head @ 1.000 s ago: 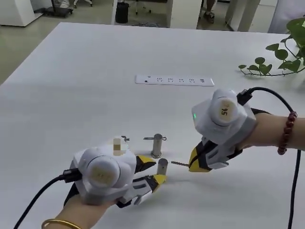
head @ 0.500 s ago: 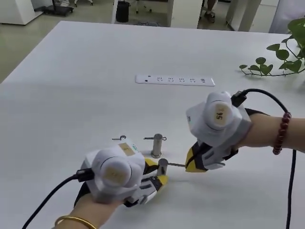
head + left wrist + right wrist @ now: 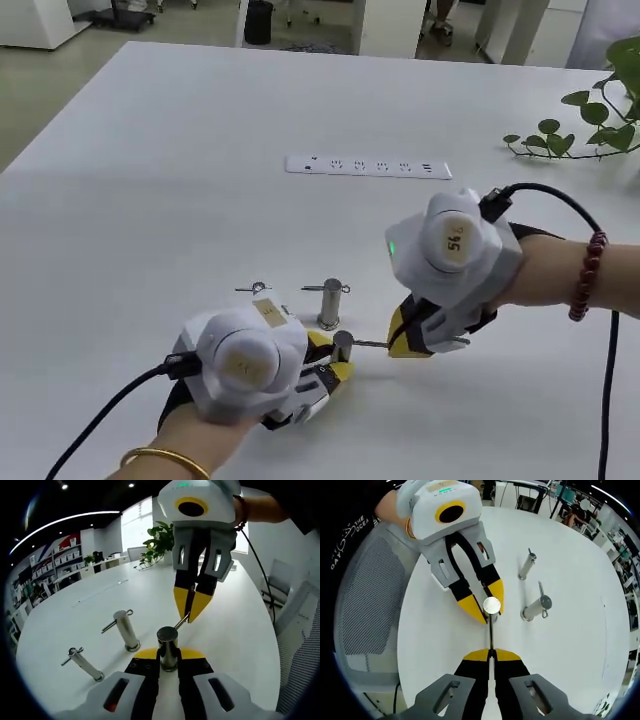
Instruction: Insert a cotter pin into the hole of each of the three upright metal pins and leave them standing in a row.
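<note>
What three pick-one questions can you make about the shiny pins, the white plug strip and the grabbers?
1. The power strip lies: A. farther up the table than the held pin; B. between the grippers; C. on the floor.
2. The right gripper is: A. open; B. shut on a cotter pin; C. shut on a leaf.
3. How many pins already carry a cotter pin? A. none; B. two; C. three.
A: it lies beyond all the pins. B: its jaws pinch the cotter pin. B: the second pin and third pin each have one through the top.
</note>
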